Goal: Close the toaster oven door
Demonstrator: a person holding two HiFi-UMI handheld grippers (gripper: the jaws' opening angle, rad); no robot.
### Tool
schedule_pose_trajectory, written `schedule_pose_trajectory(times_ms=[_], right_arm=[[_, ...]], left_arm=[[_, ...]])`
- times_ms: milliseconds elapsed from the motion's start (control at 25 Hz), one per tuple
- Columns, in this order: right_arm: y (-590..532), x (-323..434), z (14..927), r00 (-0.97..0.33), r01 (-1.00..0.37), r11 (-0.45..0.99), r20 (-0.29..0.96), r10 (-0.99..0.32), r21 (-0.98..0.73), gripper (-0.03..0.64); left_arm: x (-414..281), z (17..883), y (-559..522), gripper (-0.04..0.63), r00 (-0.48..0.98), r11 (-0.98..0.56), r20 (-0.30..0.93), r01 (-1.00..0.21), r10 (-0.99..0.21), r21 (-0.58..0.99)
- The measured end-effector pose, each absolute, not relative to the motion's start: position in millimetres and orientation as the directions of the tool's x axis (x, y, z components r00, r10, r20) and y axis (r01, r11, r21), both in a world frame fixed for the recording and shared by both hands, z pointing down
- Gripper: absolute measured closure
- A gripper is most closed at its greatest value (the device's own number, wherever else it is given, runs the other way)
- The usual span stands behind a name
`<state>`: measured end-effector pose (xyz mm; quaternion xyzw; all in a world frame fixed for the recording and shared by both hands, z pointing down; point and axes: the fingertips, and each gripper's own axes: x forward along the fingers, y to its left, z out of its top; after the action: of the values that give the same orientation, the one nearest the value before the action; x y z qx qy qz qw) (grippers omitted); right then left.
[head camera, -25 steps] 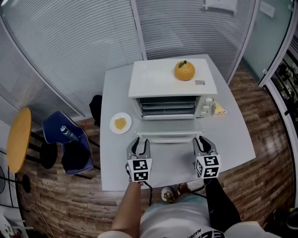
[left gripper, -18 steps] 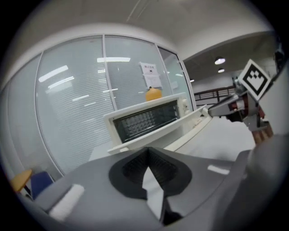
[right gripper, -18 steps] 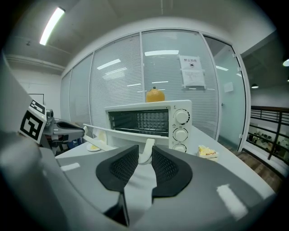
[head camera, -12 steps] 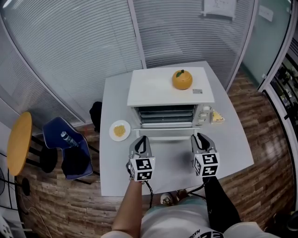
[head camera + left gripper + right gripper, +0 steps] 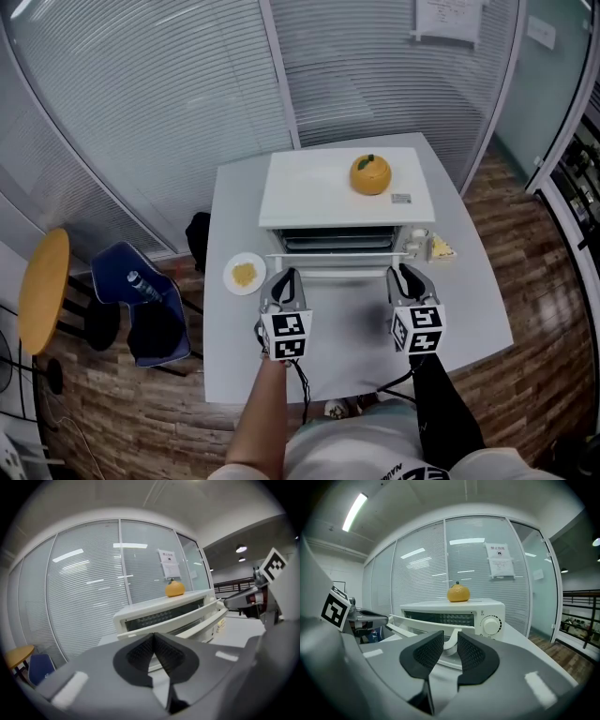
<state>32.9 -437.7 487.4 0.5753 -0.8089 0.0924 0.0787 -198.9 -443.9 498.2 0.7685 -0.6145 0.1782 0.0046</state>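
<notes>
The toaster oven [image 5: 347, 187] stands in the middle of the table [image 5: 356, 342], toward its far edge, with an orange [image 5: 370, 174] on its roof and a small plate [image 5: 244, 274] just off its left front corner. Its door [image 5: 337, 266] is hinged along the bottom and is tilted partway up, neither flat nor shut, with the handle bar [image 5: 333, 255] running along its free edge.

The door looks like a stiff glass-and-metal flap, light enough to swing with a push. It will probably drop back if let go early and snap to near the end. The smooth front may slip against a gripper, so the handle bar or the underside near each end seems the best place to bear on.

The left gripper [image 5: 284, 276] has its jaws pressed together with nothing between them, and its tip sits just under the left end of the door. The right gripper [image 5: 405, 272] sits just under the right end. Its jaws stand a little apart and grip nothing, and the handle's bracket [image 5: 449, 644] shows through the gap just beyond them.
</notes>
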Motion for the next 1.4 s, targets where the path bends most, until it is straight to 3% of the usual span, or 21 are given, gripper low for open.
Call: schedule_pose_trajectory(times_ms=[1000,1400], right_arm=[[-500,32,460,-0.314,-0.948,0.319,0.196,-0.929,-0.006,0.535],[-450,27,420,-0.32,-0.943,0.327,0.106,-0.941,0.053,0.534]], left_arm=[[-192,475,-494,0.54,0.213,-0.252,0.252,-0.958,-0.944,-0.136],[-190,415,-456,0.54,0.256,-0.271,0.127,-0.955,-0.958,-0.121]])
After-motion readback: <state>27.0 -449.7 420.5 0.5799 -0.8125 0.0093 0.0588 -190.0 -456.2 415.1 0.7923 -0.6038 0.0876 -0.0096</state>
